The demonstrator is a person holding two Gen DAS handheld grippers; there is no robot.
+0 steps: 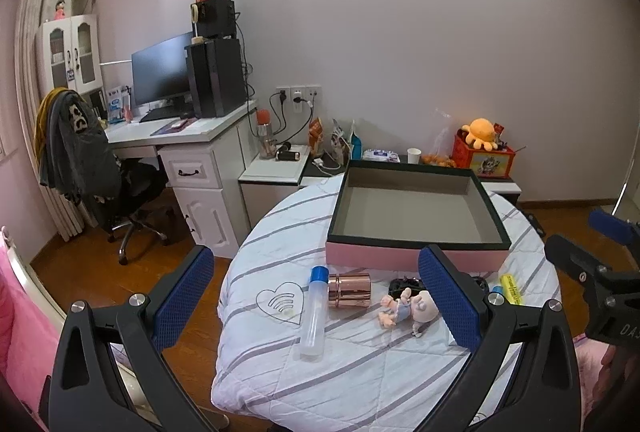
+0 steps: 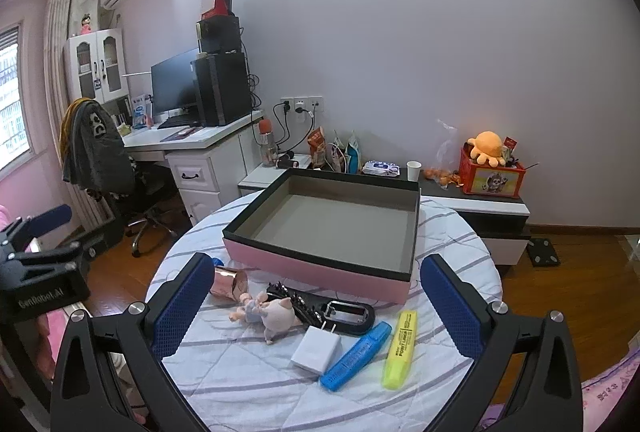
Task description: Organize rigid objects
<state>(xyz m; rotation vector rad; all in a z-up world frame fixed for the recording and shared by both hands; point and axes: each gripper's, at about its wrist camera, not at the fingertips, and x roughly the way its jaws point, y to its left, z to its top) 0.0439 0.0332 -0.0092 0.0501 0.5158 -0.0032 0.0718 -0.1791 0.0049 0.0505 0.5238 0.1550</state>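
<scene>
Both grippers, left [image 1: 318, 296] and right [image 2: 316, 308], stand fully spread and empty. The tube [image 1: 314, 312], cylinder [image 1: 349, 291] and doll [image 2: 266, 316] lie between and ahead of the fingers, the empty box [image 2: 320, 266] beyond. Risk: round items may roll off the table if nudged.

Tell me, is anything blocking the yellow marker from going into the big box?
Nothing visible blocks it. The yellow marker lies on the table in front of the box, with bare cloth between them. The box is open on top and looks empty. The right gripper is open and holds nothing.
</scene>
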